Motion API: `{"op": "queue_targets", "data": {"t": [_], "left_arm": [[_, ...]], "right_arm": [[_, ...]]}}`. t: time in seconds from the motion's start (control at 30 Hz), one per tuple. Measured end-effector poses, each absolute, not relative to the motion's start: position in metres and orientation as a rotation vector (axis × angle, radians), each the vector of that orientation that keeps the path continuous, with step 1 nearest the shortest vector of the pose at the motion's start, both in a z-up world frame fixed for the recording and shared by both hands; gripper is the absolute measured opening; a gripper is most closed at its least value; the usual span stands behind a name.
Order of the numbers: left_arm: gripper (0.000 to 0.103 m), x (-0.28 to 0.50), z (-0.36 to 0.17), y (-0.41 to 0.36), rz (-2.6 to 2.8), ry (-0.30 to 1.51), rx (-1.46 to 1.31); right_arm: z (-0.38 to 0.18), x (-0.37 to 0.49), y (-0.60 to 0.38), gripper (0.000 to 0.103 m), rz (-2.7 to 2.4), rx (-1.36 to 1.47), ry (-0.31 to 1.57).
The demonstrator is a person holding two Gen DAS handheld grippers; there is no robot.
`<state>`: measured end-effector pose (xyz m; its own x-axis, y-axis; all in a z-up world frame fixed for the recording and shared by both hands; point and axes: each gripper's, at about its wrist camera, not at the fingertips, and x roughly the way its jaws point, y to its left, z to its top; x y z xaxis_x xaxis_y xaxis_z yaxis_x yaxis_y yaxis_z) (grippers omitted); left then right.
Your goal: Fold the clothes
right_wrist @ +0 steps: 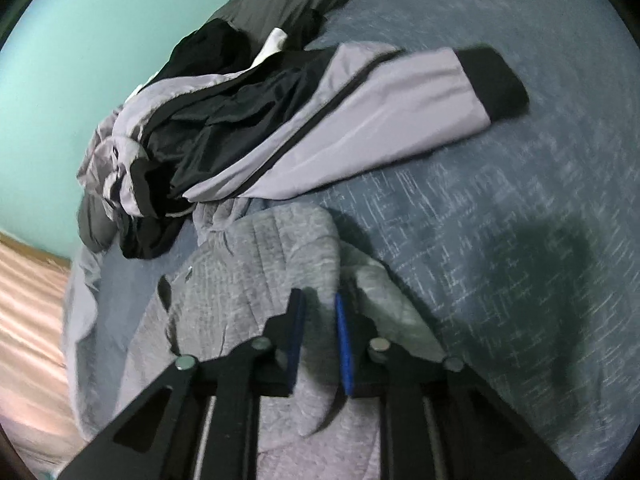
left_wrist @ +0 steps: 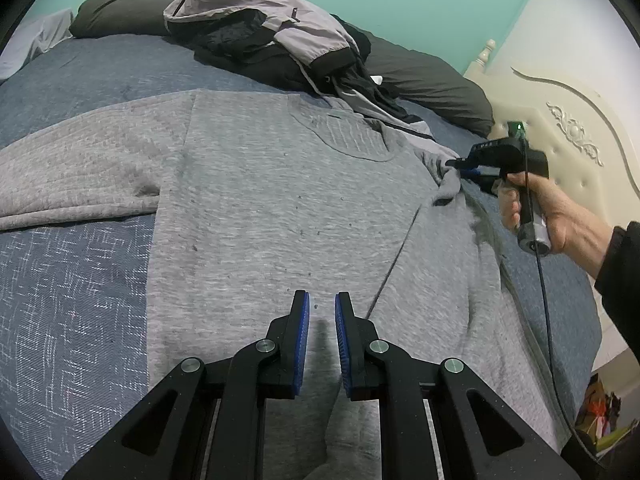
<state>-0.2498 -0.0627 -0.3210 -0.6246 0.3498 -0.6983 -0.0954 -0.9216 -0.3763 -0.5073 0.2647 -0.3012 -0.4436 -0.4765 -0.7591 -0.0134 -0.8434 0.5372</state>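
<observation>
Grey knit long-sleeved sweater [left_wrist: 280,200] is lying spread flat on the blue woven bedspread [left_wrist: 72,280]. Left gripper [left_wrist: 322,312] is hovering over its lower middle, jaws slightly parted, gripping nothing. Right gripper [left_wrist: 454,164] is pinching the sweater's right shoulder fabric, bunching it. Lilac-and-black jacket [left_wrist: 260,28] is lying heaped beyond the collar.

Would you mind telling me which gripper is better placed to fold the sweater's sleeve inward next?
Probably the right gripper: it sits at the grey sweater shoulder with bunched fabric between its fingers. The left gripper hovers open over the lower body, holding nothing.
</observation>
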Motion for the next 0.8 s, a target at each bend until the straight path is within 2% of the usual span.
{"op": "queue_targets", "data": {"t": [0.1, 0.13, 0.37, 0.47, 0.67, 0.73, 0.8], "left_arm": [[0.014, -0.249, -0.321, -0.064, 2.586, -0.447, -1.21], [0.014, -0.249, -0.321, -0.064, 2.586, -0.447, -1.21], [0.014, -0.25, -0.323, -0.065, 2.585, -0.452, -1.215], [0.014, -0.25, -0.325, -0.063, 2.581, -0.445, -1.22], [0.014, -0.25, -0.329, -0.063, 2.568, -0.441, -1.237], [0.014, -0.25, -0.329, -0.064, 2.566, -0.444, -1.236], [0.014, -0.25, -0.329, -0.064, 2.564, -0.447, -1.236]], "right_arm": [[-0.288, -0.508, 0.257, 0.005, -2.402, 1.453, -0.587], [-0.284, -0.509, 0.252, 0.004, -2.437, 1.455, -0.499], [-0.254, -0.514, 0.216, 0.003, -2.615, 1.428, 0.151], [-0.252, -0.515, 0.194, 0.003, -2.654, 1.374, 0.541], [-0.268, -0.526, 0.169, 0.003, -2.581, 1.419, 0.721], [-0.268, -0.532, 0.167, 0.003, -2.539, 1.415, 0.561], [-0.267, -0.54, 0.169, 0.003, -2.56, 1.431, 0.483]]}}
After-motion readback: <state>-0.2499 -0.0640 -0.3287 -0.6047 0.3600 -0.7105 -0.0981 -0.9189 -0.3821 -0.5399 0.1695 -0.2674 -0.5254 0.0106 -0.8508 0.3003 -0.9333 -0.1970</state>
